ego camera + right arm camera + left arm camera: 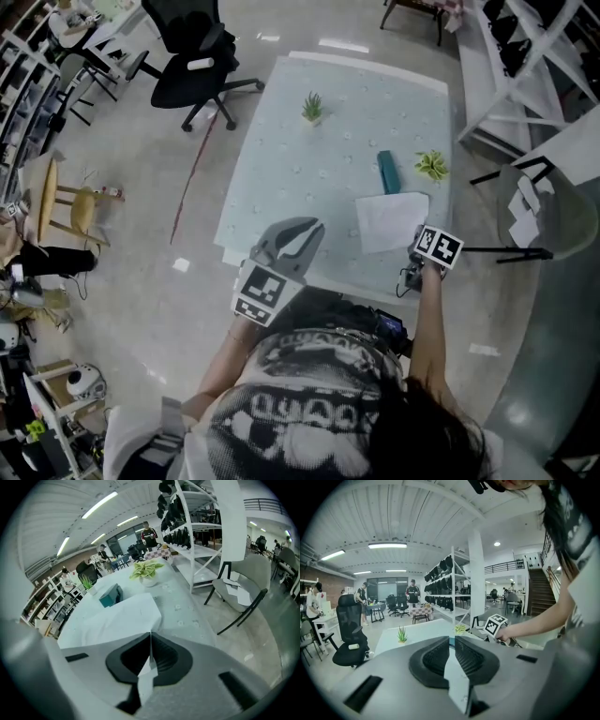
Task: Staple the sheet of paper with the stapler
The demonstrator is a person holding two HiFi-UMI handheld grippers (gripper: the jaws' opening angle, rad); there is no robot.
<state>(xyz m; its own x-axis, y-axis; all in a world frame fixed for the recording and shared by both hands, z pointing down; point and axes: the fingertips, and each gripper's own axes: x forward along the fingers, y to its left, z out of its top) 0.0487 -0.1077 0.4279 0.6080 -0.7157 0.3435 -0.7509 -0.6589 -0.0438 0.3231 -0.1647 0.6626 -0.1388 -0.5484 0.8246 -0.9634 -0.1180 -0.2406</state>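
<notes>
**Paper and stapler lie untouched on the desk, both tongs closed and empty**

Paper (390, 221) lies flat on the near right part of the pale desk (281, 169), its near edge close to the desk's near edge. The teal stapler (387, 172) sits just beyond the sheet's far edge. Whether the two touch I cannot tell. A small green plant (312, 107) stands well off towards the far side, and a second one (432, 166) is just right of the stapler.

The left tongs (452, 641) are over the near edge of the desk, well apart from the sheet. Their jaws are together with nothing between them. The right tongs (150, 637) hang by the sheet's near right corner, tilted down towards it. Their jaws are likewise pressed shut and empty.

The sheet is likely light and limp. It will probably slide on the smooth top rather than lift, and it will crease if pinched hard. A shallow bite on a corner or edge that overhangs or curls up looks best, with the jaws opened first.

The stapler looks rigid and heavier, so it should bear a firm grip. Taking it across the sides of its body, about mid-length, would leave its mouth free for the sheet's corner and its top free to be pressed down.
</notes>
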